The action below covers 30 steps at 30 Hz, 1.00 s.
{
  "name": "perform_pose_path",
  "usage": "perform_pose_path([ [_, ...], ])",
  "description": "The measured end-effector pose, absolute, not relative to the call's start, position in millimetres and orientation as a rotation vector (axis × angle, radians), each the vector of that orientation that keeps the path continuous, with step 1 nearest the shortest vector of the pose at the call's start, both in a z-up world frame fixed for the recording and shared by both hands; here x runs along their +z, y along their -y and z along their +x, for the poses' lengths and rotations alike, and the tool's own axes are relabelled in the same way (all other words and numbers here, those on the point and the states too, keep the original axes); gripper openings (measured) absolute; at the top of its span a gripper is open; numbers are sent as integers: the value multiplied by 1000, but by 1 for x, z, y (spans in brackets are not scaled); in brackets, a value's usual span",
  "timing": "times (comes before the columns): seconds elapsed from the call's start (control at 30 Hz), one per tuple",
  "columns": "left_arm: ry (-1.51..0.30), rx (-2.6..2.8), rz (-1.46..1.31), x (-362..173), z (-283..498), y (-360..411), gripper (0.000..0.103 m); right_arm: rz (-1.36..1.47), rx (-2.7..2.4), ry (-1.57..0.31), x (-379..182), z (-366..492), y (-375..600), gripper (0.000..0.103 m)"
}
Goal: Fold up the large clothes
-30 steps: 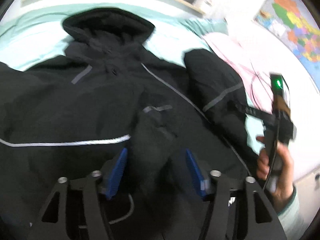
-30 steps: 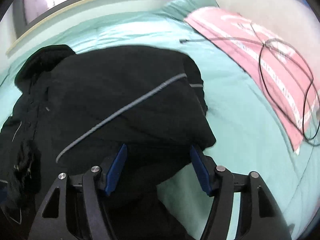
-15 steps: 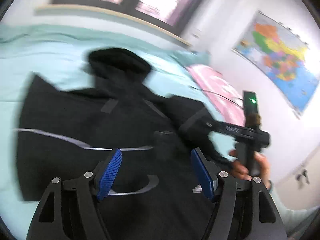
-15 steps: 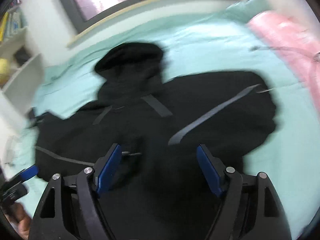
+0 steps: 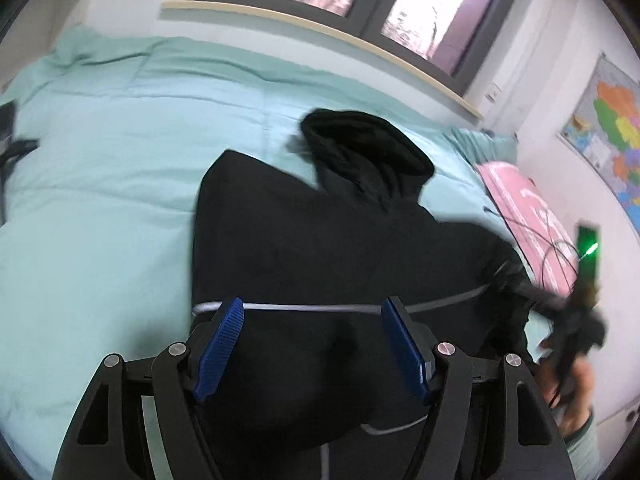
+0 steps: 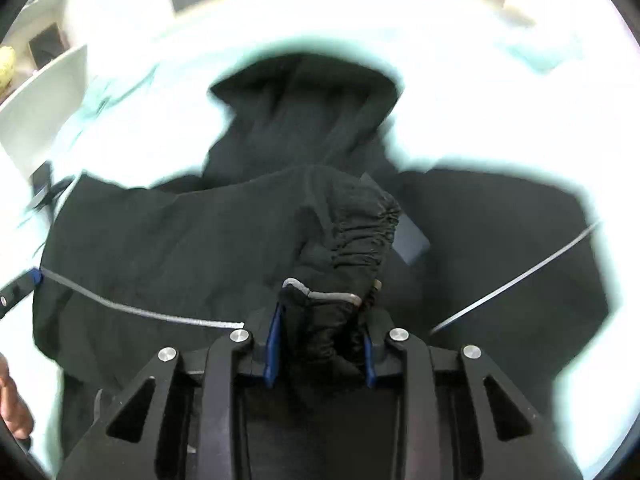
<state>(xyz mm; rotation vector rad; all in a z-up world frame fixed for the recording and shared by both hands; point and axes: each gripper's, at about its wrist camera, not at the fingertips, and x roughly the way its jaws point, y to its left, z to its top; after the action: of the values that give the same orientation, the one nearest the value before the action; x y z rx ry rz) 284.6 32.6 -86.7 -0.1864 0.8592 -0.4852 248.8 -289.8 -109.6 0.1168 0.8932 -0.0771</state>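
Each gripper (image 5: 312, 344) (image 6: 320, 344) shows 2 black angular arms, silver screws and ribbed blue pads (image 5: 218, 348); the right hand (image 5: 576, 392) wears a pale green cuff.

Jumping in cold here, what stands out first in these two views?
A large black hooded jacket sprawls across the mint-green bed, hood toward the window. The right gripper is clamped on a bunched, elastic-cuffed sleeve end over the jacket's middle, while the left gripper hangs open above the hem. A colourful map hangs on the right wall.
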Motion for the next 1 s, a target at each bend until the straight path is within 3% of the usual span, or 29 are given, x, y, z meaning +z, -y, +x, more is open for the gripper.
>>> perform_pose_path([
  [0.17, -967, -462, -105, -121, 309, 14, 72, 24, -249, -891, -94, 251, 343, 34],
  [0.3, -1106, -365, -1, -180, 322, 38, 70, -9, -227, -1045, -165, 259, 355, 36],
  [0.43, -1105, -342, 32, -179, 320, 41, 71, 56, -217, -1037, -206, 259, 370, 36],
  [0.67, -1009, -549, -61, -125, 297, 74, 69, 153, -62, -980, -161, 244, 375, 46],
  [0.77, -945, -634, -16, -98, 291, 127, 69, 222, -31, -875, -119, 225, 403, 65],
  [1.0, -954, -792, 10, -115, 301, 253, 69, 337, -156, -822, -89, 214, 497, 66],
])
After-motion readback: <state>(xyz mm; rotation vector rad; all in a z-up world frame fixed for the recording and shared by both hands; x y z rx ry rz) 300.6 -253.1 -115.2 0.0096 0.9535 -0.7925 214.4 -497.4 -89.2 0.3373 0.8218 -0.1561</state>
